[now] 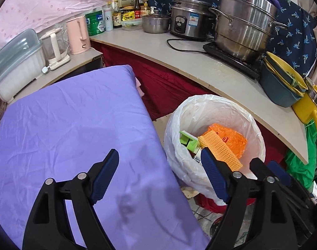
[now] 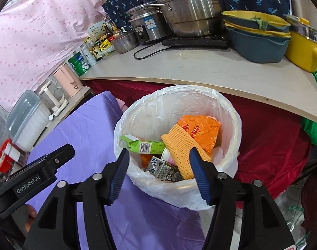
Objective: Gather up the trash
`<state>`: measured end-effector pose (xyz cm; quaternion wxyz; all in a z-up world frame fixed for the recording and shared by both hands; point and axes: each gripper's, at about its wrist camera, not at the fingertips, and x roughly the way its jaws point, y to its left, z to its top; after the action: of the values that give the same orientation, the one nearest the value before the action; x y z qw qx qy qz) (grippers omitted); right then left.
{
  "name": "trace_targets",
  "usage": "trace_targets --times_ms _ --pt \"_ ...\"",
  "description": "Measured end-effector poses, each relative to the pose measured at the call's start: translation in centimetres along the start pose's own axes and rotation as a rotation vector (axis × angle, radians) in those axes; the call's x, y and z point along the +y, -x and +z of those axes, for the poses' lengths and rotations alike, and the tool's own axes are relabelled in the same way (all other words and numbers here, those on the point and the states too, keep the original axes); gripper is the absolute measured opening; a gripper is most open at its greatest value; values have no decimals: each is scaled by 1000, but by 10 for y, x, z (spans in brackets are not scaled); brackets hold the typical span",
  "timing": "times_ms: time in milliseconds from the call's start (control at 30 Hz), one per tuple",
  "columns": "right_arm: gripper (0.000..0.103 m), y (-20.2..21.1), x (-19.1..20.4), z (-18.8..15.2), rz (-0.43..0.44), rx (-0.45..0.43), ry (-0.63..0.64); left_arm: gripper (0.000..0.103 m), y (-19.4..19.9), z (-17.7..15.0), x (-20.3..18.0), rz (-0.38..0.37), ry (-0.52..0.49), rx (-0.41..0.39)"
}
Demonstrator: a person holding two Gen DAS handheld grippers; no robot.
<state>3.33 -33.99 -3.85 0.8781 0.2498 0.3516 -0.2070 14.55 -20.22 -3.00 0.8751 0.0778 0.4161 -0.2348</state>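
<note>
A trash bin lined with a white bag (image 2: pixel 231 112) (image 1: pixel 250 112) stands on the floor beside a table covered with a purple cloth (image 1: pixel 71 125) (image 2: pixel 91 129). The bin holds an orange plastic bag (image 2: pixel 202 129) (image 1: pixel 233 139), an orange foam net sleeve (image 2: pixel 179 150) (image 1: pixel 219 148), a green carton (image 2: pixel 144 145) (image 1: pixel 188 139) and a crushed drink box (image 2: pixel 164 169). My right gripper (image 2: pixel 158 156) is open and empty above the bin's near rim. My left gripper (image 1: pixel 158 162) is open and empty over the cloth's right edge. The right gripper's body (image 1: pixel 269 173) shows beside it.
A curved counter (image 2: pixel 200 70) behind the bin carries steel pots (image 1: pixel 244 29), a rice cooker (image 1: pixel 189 20), blue and yellow basins (image 2: pixel 258 39) and bottles. A pink kettle (image 1: pixel 78 35) and a dish box (image 1: pixel 16 62) stand at the left. Red cloth (image 2: pixel 273 141) hangs under the counter.
</note>
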Motion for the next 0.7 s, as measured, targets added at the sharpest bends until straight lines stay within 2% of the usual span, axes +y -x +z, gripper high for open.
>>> trace_targets --times_ms 300,400,567,600,700 --pt "71 24 8 -17 -72 -10 61 81 13 -22 4 38 -18 17" --pt "72 30 8 -22 -93 -12 72 84 18 -30 4 42 -22 20" --pt "78 37 7 -30 -111 -14 86 86 24 -39 3 47 -31 17" --pt "83 38 7 -32 -117 -10 88 86 25 -41 3 49 -33 17" --pt "84 39 6 -36 -111 6 85 87 27 -45 4 51 -35 21"
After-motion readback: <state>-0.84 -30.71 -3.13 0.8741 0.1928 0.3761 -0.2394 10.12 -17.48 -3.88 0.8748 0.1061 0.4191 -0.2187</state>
